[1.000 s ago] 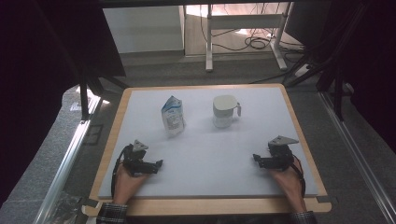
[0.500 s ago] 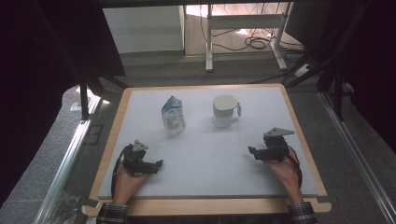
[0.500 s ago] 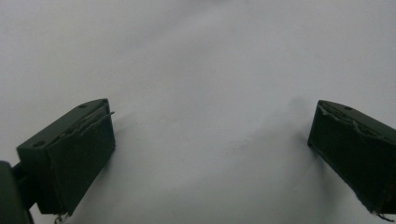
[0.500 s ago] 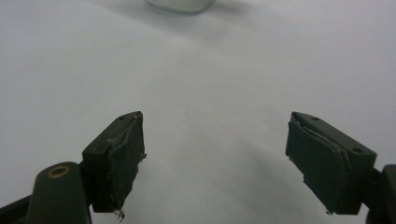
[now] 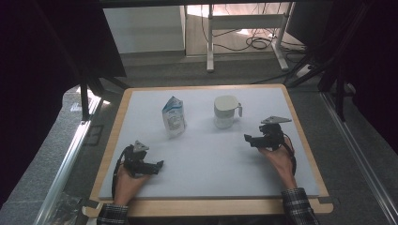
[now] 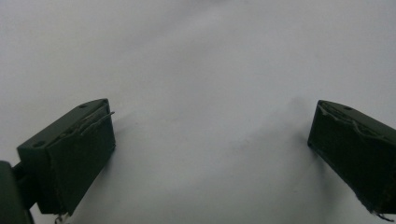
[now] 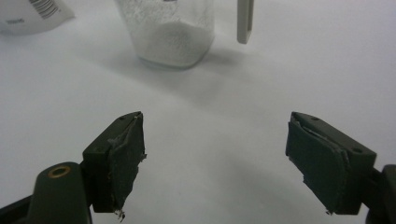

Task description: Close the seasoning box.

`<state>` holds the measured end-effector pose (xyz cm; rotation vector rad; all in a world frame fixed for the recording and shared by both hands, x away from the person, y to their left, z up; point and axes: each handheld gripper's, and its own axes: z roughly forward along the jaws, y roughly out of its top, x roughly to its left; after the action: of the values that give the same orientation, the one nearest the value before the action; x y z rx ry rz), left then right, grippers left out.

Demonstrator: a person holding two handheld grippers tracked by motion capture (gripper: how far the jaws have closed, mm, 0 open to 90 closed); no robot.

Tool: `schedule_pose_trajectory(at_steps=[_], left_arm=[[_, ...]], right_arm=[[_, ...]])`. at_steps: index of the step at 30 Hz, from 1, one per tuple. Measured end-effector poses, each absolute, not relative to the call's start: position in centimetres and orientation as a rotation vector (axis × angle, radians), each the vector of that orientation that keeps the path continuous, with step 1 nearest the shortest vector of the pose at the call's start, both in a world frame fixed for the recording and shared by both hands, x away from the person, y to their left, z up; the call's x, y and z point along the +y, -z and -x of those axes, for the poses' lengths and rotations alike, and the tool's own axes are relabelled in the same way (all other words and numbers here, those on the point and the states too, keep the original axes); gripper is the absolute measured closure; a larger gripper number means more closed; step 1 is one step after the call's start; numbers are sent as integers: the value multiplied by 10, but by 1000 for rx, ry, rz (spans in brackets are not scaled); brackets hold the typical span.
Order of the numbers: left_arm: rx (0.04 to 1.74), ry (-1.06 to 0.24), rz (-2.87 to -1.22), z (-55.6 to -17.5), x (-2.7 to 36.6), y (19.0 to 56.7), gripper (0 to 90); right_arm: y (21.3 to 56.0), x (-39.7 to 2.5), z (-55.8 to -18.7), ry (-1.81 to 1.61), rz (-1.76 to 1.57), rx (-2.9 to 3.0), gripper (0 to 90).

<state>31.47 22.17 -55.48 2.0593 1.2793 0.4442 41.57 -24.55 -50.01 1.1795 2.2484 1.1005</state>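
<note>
Right tongs agape above white tabletop; dark room.

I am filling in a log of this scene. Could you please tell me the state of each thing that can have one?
Left tool: open, empty, low over the table.
Right tool: open, empty, facing the jug.
Jug: upright, lid on, white powder inside, handle toward the right tool.
Pouch: standing upright, untouched; whether its top is sealed cannot be told.
</note>
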Motion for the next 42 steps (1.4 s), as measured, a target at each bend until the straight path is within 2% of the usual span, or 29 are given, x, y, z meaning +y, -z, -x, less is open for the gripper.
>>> schedule_pose_trajectory(at_steps=[6, 11, 19, 42], left_arm=[[1282, -443, -2060, -315, 222, 555, 5], [1283, -444, -2057, -315, 222, 555, 6], [1277, -444, -2062, -315, 222, 555, 6], [1277, -443, -2061, -315, 222, 555, 7]], right_arm=[[499, -243, -427, -1096, -1174, 2211, 284], [497, -233, -437, -1073, -1134, 2188, 431], [495, -221, -455, -1065, -1135, 2163, 548], [489, -190, -497, -1018, -1175, 2088, 644]])
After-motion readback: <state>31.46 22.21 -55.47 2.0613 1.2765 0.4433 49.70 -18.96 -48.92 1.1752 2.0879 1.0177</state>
